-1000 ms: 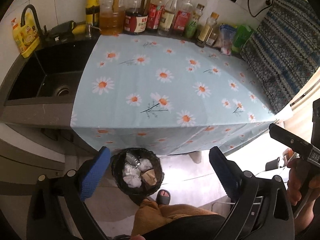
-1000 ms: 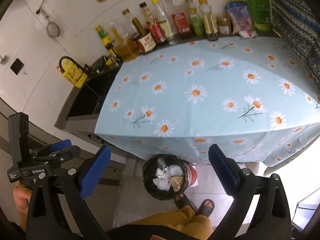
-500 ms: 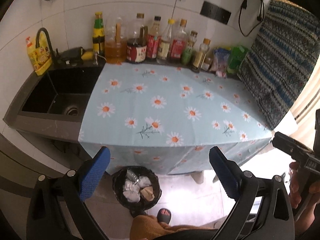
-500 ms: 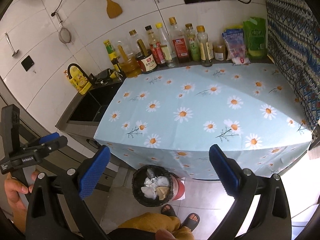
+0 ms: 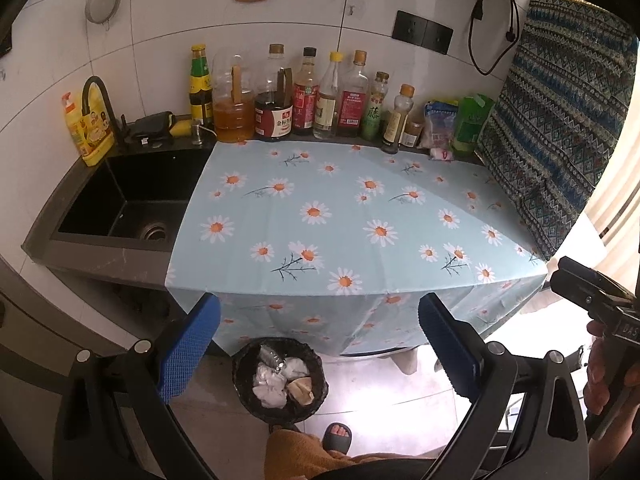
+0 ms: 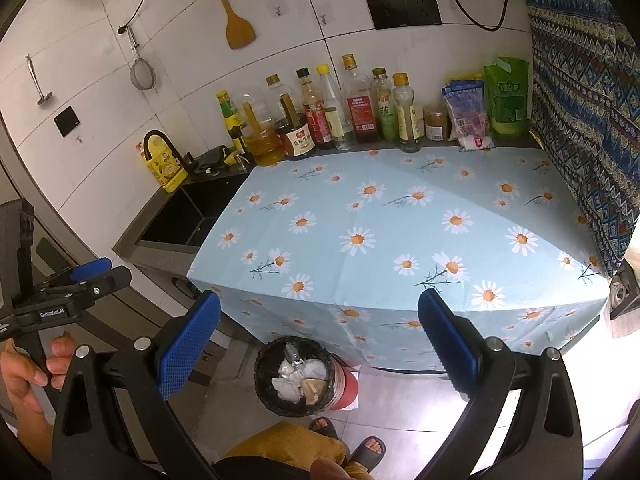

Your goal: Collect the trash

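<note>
Blue daisy-print cloth covers the table, bare of litter; collected trash sits in the black bin on the floor below its front edge.
Both tools, left tool and right tool, are spread wide, holding nothing. Best practice: scan the table and floor before withdrawing. Only the right view shows a red container behind the bin.

Both fisheye views look down and forward from well above the bench with the daisy-print light-blue cloth, facing the white tiled wall. The left view sits further left. Both share the black round bin on the floor.
</note>
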